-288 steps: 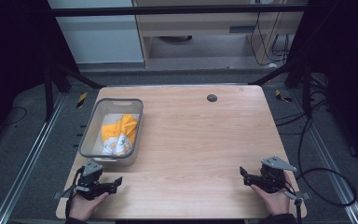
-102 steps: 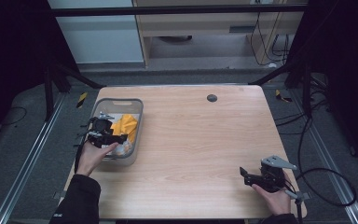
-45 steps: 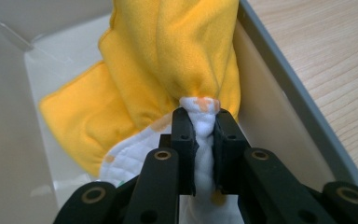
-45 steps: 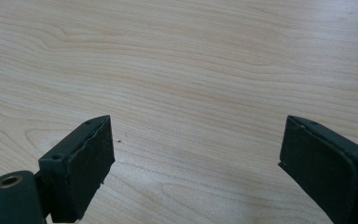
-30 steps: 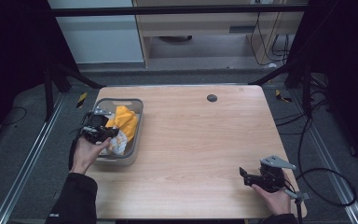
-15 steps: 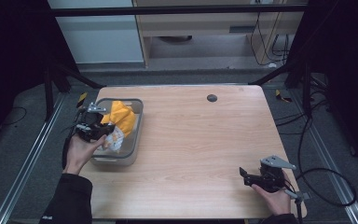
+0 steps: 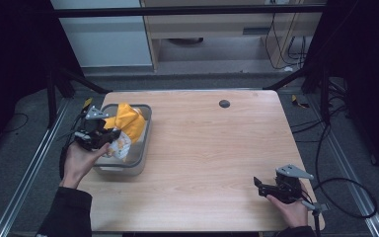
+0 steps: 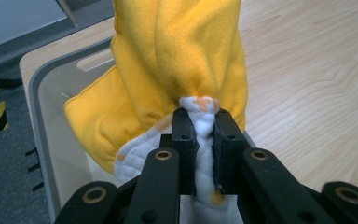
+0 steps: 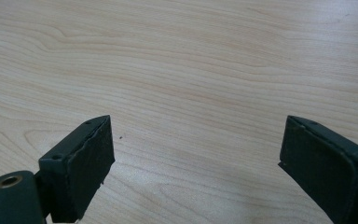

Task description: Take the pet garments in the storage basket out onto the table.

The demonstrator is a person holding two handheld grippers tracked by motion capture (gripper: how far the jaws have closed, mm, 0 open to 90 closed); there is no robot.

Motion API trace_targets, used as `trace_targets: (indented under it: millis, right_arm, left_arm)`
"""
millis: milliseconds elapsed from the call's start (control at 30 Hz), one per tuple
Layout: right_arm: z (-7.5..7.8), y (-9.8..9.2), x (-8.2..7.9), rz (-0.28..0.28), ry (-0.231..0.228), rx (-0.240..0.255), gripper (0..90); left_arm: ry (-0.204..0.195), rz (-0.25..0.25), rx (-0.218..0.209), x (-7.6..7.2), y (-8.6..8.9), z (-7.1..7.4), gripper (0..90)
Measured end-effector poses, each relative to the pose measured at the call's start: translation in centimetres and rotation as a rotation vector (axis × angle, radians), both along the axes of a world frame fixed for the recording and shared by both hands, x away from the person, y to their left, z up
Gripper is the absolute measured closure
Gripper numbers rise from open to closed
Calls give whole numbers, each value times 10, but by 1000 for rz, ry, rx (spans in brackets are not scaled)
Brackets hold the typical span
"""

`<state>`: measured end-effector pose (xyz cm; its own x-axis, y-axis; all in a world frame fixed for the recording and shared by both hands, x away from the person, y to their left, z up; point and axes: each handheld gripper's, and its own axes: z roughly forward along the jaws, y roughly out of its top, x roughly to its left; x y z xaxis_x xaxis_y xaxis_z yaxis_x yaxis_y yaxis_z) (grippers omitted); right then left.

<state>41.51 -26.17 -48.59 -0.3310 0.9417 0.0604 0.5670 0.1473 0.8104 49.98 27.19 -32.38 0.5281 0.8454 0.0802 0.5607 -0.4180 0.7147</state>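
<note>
Your left hand [image 7: 79,158] is raised over the left edge of the table [image 7: 212,163], with the forearm coming up from the bottom of the high view in a dark sleeve and the wrist bent so that the left gripper [image 7: 109,137] points to the right, across the grey bin [image 7: 140,143]. In the left gripper view its two black jaws stand close together and pinch a fold of the yellow cloth [image 8: 177,60]; the white inner side of the cloth [image 8: 204,140] is squeezed between the pads, and the yellow part bulges directly in front of the tips and hangs down on both sides of them. In the high view the yellow cloth [image 7: 127,121] is bunched just ahead of this gripper, lifted above the rim of the bin, while its lower white part [image 7: 121,148] hangs beside and below the jaws inside the bin. I cannot tell if the lowest part touches the bin floor. The grey bin is under and in front of the left gripper, near the left edge of the table. Your right hand [image 7: 288,210] rests low at the near right corner of the table, well apart from the bin, and the right gripper [image 7: 261,186] points to the left, towards the middle of the table. In the right gripper view its jaws are spread wide, and between them you see bare wood of the table [image 9: 191,93], just below the pads.
</note>
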Motion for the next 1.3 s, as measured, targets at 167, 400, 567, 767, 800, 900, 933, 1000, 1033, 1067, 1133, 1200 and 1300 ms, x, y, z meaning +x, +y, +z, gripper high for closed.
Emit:
trace_targets:
  millis: [167,400,567,767,800,900,933,1000,1033,1067,1133,1200,1300]
  right_arm:
    - [0,0,0,-1,-2,-2,98]
    - [0,0,0,0,-2,-2,98]
    - [0,0,0,-1,-3,-1,98]
    - [0,-1,0,-4,-5,0,98]
    - [0,-1,0,-4,-5,0,98]
    - [0,-1,0,-4,-5,-1,98]
    - [0,-1,0,-4,-5,-1,98]
    - [1,-1,-1,-4,-5,1,98]
    - [1,-1,-1,-4,-5,1,98]
    - [1,-1,-1,-5,-5,1,98]
    - [1,-2,-1,-5,-7,-1,99]
    - [1,-2,-1,-5,-7,-2,98]
    - [1,-2,-1,-5,-7,-2,99]
  left_arm:
    - [-13,-46,8,-8,-8,7,810]
    - [-19,-93,4,-16,-19,13,811]
    - [-22,-127,-11,-20,-28,17,810]
    - [-26,-186,-1,-28,-45,22,810]
    - [-26,-186,-1,-28,-45,22,810]
    - [-25,-211,2,-31,-54,21,810]
    - [-22,-219,6,-31,-57,21,810]
    - [-23,-233,10,-32,-62,20,810]
    - [-22,-241,13,-33,-64,20,810]
    - [-24,-244,8,-33,-67,20,810]
    - [-25,-261,10,-35,-73,19,810]
    - [-22,-270,16,-36,-75,19,810]
    - [-14,-289,22,-37,-84,16,810]
